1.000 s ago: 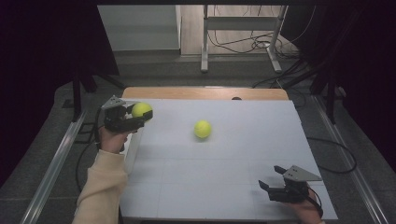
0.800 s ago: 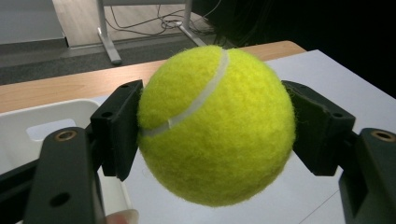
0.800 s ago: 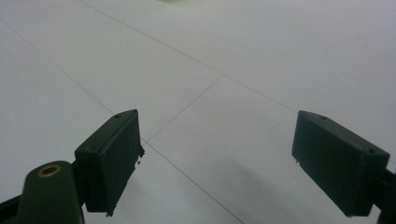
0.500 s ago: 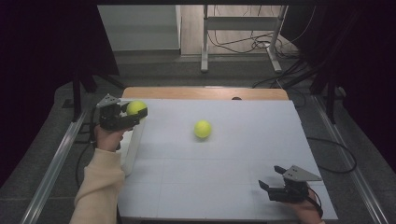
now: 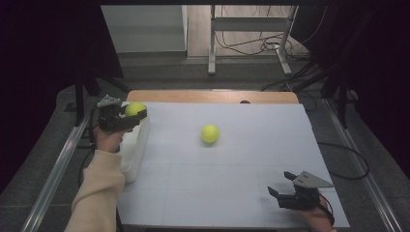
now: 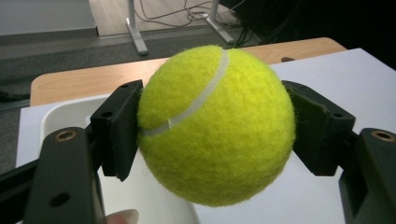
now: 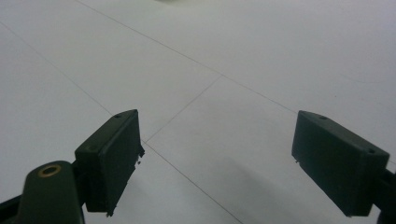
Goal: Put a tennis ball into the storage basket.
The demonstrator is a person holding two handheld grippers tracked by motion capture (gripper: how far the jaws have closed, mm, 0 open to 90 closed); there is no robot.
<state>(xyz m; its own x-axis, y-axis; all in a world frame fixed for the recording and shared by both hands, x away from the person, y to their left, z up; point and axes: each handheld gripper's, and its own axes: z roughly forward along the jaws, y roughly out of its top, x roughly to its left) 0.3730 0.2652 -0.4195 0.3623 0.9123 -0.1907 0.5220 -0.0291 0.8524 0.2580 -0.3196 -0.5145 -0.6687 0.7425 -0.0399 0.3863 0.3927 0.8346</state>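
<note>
Left gripper view: left gripper [image 6: 215, 135] clamps fuzzy round tennis ball [image 6: 217, 123]; right gripper [image 7: 217, 158] gapes

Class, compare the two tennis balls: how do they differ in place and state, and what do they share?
The held ball is clamped in the left gripper, lifted over the white bin at the table's left edge; the free ball rests on the white table near its middle. The held ball has pads pressing both sides; the free ball touches no gripper. Both are yellow-green and fuzzy.
</note>
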